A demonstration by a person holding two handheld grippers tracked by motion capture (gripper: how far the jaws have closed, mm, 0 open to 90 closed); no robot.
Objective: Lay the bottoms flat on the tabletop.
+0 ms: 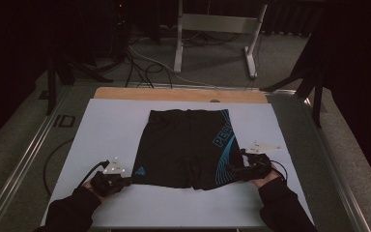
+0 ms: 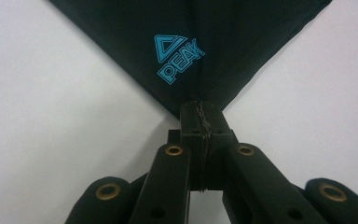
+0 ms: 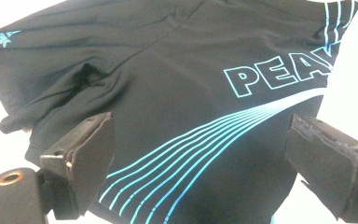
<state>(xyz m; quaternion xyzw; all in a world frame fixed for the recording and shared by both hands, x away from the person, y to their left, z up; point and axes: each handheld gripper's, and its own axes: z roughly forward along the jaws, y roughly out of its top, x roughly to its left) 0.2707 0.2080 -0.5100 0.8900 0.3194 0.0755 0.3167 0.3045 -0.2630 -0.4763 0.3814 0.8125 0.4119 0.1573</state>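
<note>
Between the right gripper's point(image 3: 200, 163) wide-open jaws lies the swim shorts' point(image 1: 186, 145) hem (left gripper point(image 2: 203, 126) already pinches its corner).

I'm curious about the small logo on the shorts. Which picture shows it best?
The left gripper view: the logo is close and sharp, reading PEAK. The high view shows it as a tiny blue mark; the right gripper view catches it small at the shorts' corner.
</note>
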